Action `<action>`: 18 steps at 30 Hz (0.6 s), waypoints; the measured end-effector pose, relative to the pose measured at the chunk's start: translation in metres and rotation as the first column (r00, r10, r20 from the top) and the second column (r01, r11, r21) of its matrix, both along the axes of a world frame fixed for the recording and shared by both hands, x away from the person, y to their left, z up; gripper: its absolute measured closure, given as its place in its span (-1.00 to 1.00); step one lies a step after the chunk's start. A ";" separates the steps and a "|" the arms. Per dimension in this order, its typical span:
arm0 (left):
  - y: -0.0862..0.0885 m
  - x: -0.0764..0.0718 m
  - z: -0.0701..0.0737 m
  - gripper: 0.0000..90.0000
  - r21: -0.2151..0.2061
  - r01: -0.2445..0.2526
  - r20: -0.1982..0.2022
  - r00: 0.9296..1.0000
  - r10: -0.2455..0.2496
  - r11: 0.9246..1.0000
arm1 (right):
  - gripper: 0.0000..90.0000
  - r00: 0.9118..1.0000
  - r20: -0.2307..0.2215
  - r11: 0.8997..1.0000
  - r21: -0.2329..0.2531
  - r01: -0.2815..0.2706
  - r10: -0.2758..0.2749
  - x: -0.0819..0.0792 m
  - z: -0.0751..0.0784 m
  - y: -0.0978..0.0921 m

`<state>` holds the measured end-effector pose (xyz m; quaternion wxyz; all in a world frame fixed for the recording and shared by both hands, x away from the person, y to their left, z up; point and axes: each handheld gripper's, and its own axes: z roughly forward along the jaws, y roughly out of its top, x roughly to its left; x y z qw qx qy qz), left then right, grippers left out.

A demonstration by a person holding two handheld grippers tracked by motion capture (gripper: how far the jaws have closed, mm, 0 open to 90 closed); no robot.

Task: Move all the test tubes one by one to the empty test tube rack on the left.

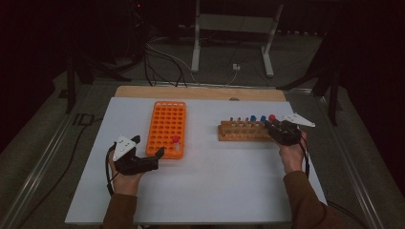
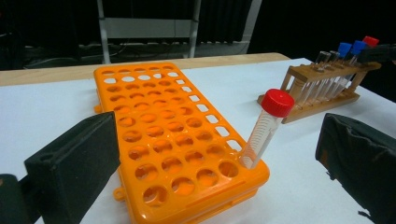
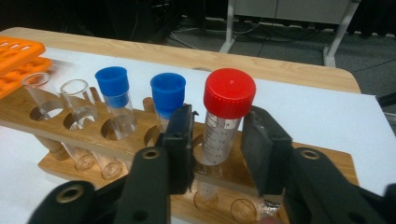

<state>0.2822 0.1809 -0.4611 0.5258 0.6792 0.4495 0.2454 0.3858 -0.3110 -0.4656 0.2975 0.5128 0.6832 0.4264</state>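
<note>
Red-capped tube [image 3: 223, 122] is sitting between the right claw's [image 3: 218, 149] parted pads; squeezing squarely below the cap should lift it straight. Left claw [image 1: 149, 145] is idling open beside the orange rack [image 1: 167, 125].

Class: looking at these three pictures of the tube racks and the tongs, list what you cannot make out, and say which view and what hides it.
1. Right gripper view: whether the right tongs touch the red-capped tube; slim gaps show, contact unclear.
2. Same view: that tube's bottom, hidden in the wooden rack.
3. High view: wooden rack's right end, covered by the tongs.
4. Left gripper view: orange rack front edge, cut off.
</note>
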 end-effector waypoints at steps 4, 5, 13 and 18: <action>0.000 0.000 0.000 -0.99 0.003 -0.001 0.003 1.000 0.001 1.000 | 0.62 1.000 -0.010 1.000 0.022 0.008 -0.008 0.003 -0.003 -0.001; 0.000 0.000 0.000 -0.99 0.005 0.001 0.003 1.000 -0.001 1.000 | 0.62 1.000 -0.010 1.000 0.022 0.008 -0.008 0.003 -0.003 -0.001; 0.001 0.000 0.000 -0.99 -0.007 -0.004 0.002 1.000 0.004 1.000 | 0.65 1.000 0.002 1.000 0.022 0.017 -0.017 0.000 0.004 0.001; 0.000 0.001 -0.002 -0.99 -0.005 -0.010 -0.007 1.000 0.010 1.000 | 0.66 0.999 0.028 1.000 0.007 0.017 -0.017 -0.005 0.018 0.002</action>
